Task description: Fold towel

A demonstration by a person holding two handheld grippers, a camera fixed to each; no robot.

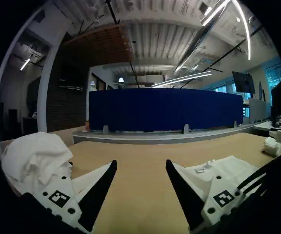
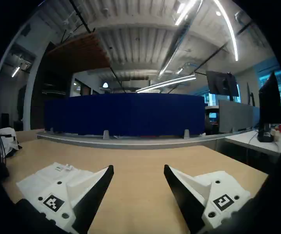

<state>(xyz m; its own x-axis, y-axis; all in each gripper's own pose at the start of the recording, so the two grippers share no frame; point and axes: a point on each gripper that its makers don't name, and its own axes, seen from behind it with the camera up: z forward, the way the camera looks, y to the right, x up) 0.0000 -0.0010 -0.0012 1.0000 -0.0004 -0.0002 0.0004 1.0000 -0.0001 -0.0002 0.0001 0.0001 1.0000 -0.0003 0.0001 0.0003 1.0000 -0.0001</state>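
A flat folded white towel lies on the wooden table, just behind the right finger of my left gripper. That gripper is open with nothing between its fingers. The same folded towel sits behind the left finger of my right gripper, which is also open and holds nothing. A crumpled white towel is heaped at the left beside the left gripper's left finger. In the right gripper view it is a small white heap at the far left.
A long blue partition on a grey rail closes the table's far edge. A stack of white items sits at the right edge. To the right stand another desk and a monitor.
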